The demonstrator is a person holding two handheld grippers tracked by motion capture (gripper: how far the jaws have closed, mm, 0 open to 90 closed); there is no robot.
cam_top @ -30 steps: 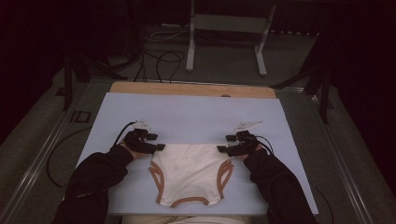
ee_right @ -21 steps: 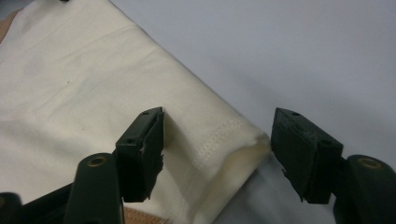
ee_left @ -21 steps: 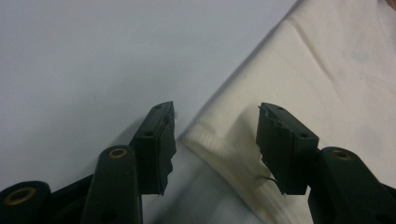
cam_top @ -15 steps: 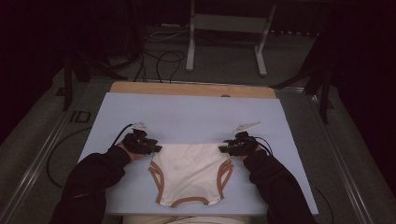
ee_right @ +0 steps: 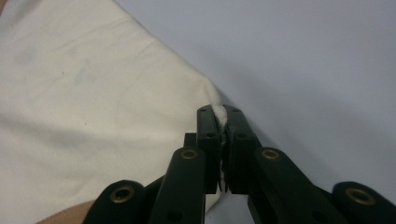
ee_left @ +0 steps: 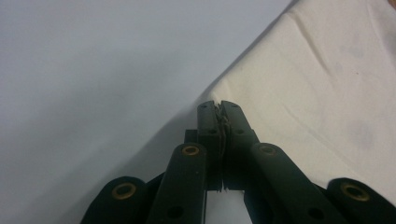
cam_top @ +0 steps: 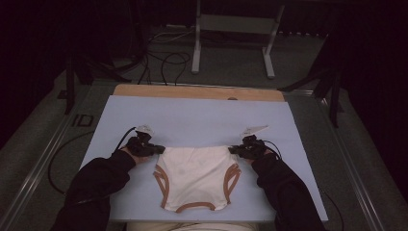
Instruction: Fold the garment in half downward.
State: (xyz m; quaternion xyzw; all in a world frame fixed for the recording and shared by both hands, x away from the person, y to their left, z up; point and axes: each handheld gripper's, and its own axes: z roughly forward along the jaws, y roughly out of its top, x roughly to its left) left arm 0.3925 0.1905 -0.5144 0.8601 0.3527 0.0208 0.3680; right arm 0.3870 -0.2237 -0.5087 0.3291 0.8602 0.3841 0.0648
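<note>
A cream pair of briefs point(cam_top: 197, 175) with brown trim lies flat on the pale blue mat point(cam_top: 202, 115), waistband toward the far side. My left gripper point(cam_top: 155, 148) is at its far left corner; its jaws have just been closing and are shut on that corner of cloth point(ee_left: 261, 74). My right gripper point(cam_top: 236, 149) is at the far right corner, jaws likewise just closed, pinching the cloth point(ee_right: 93, 93). In the left gripper view my left gripper point(ee_left: 219, 106) holds the fabric edge; in the right gripper view my right gripper point(ee_right: 218, 112) has a white fold between its pads.
The mat lies on a table with a wooden strip point(cam_top: 197, 91) along its far edge. Beyond stand a metal frame point(cam_top: 235, 33) and loose cables point(cam_top: 163, 60) on the floor. Dark sleeves point(cam_top: 96, 183) come in from the bottom.
Both grippers' jaws have come together on the waistband corners. Hands and the briefs stay where they were.
</note>
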